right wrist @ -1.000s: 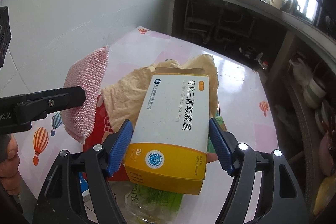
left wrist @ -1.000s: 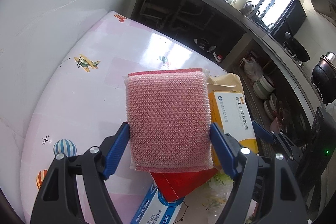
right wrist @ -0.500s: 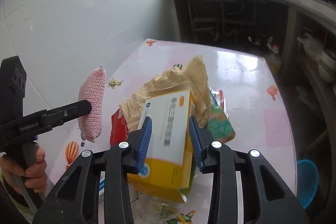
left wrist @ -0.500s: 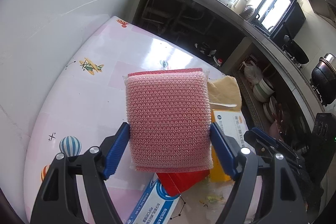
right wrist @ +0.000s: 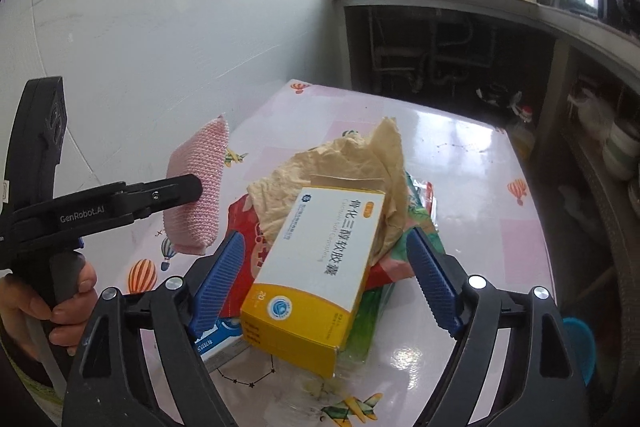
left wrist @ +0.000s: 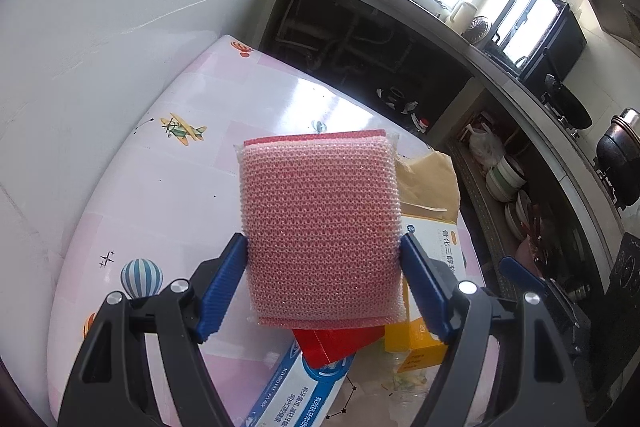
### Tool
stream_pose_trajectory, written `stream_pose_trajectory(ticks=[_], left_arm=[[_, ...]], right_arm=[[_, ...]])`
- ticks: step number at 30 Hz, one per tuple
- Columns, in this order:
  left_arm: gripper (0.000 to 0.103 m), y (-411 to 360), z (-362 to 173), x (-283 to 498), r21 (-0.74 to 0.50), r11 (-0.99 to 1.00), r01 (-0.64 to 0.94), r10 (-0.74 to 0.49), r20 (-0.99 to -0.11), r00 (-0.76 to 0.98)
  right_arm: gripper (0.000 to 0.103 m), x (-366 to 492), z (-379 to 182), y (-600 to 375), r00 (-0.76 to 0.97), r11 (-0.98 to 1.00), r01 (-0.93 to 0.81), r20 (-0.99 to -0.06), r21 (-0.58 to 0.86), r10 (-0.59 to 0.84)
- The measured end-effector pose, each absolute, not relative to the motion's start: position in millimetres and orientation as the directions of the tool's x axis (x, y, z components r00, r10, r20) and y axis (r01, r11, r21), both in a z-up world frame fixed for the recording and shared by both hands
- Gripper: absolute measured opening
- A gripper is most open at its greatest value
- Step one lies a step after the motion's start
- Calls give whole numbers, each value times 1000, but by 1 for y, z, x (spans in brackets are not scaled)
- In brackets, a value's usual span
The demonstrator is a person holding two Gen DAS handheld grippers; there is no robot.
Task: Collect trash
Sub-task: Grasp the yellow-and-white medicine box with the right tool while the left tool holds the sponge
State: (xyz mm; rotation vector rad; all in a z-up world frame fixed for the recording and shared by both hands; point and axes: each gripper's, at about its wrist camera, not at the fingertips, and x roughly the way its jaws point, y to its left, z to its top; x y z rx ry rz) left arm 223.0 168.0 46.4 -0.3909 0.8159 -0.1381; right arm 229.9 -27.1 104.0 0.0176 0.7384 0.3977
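My left gripper (left wrist: 323, 289) is shut on a pink mesh sponge (left wrist: 320, 227) and holds it above the table; the sponge also shows in the right wrist view (right wrist: 198, 187). A trash pile lies on the table: a white and yellow medicine box (right wrist: 316, 267), crumpled brown paper (right wrist: 352, 171), a red packet (right wrist: 244, 219), a green wrapper (right wrist: 368, 323) and a blue and white box (left wrist: 296, 391). My right gripper (right wrist: 324, 281) is open, its blue fingers on either side of the medicine box with gaps, not touching it.
The table (right wrist: 472, 163) has a pink glossy cover with balloon and plane prints and stands against a white wall (right wrist: 160, 27). A dark counter (right wrist: 520, 11) with shelves and stacked dishes runs along the right. A blue bin (right wrist: 580, 347) stands on the floor at right.
The right gripper closed on the medicine box half a second ago, then opened wide again and let it go; the box now lies on the pile. The left gripper rose slightly with the sponge.
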Motion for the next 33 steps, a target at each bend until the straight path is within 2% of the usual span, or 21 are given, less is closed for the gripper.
stream_pose_trajectory(ticks=[11, 17, 24, 29, 33], left_arm=[[75, 171, 34, 222, -411, 911, -33, -288, -691, 663], [75, 177, 29, 224, -420, 906, -44, -290, -695, 658], [75, 180, 31, 219, -414, 909, -54, -277, -695, 663], [75, 177, 36, 216, -410, 911, -52, -275, -695, 665], [75, 172, 41, 210, -405, 913, -40, -278, -693, 665]], right_arm=[[81, 254, 64, 2, 637, 959, -281, -743, 26, 207], [75, 252, 62, -2, 644, 964, -266, -743, 3, 180], [71, 244, 77, -33, 631, 957, -256, -725, 139, 274], [71, 244, 83, -64, 597, 912, -250, -689, 326, 410], [71, 240, 89, -91, 560, 827, -250, -621, 505, 548]])
